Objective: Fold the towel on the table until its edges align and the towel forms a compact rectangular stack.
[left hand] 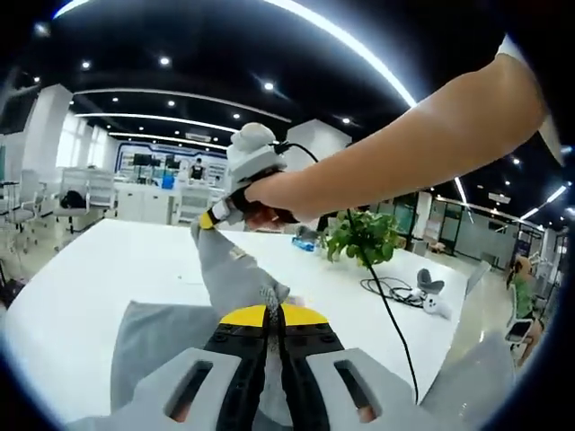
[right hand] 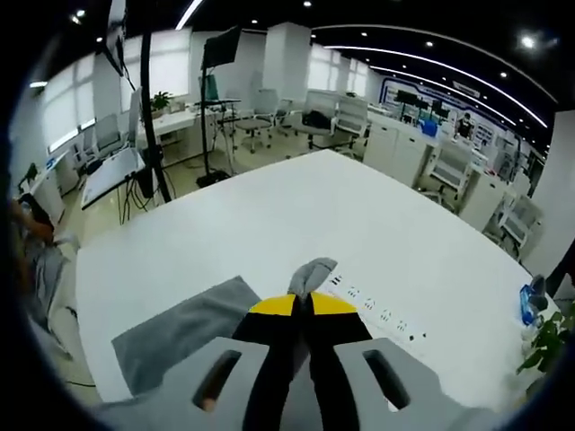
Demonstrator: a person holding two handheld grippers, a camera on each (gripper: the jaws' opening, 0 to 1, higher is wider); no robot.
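A grey towel [left hand: 153, 337] lies partly on the white table [left hand: 81, 296] and rises in a taut strip between my two grippers. My left gripper [left hand: 274, 316] is shut on one towel edge, cloth bunching above its yellow tips. Farther off, my right gripper [left hand: 216, 218], held by a person's hand [left hand: 269, 193], is clamped on the strip's far end. In the right gripper view, my right gripper [right hand: 304, 305] is shut on a towel corner [right hand: 312, 272] poking past its tips, with the rest of the towel [right hand: 180, 328] spread low on the table [right hand: 314, 206].
A potted plant [left hand: 364, 235], a black cable [left hand: 388, 289] and a white device [left hand: 431, 296] sit on the table's far right. A white power strip [right hand: 377, 310] lies just past the right gripper. Office chairs [right hand: 346, 112], desks and a tripod stand [right hand: 148, 99] surround the table.
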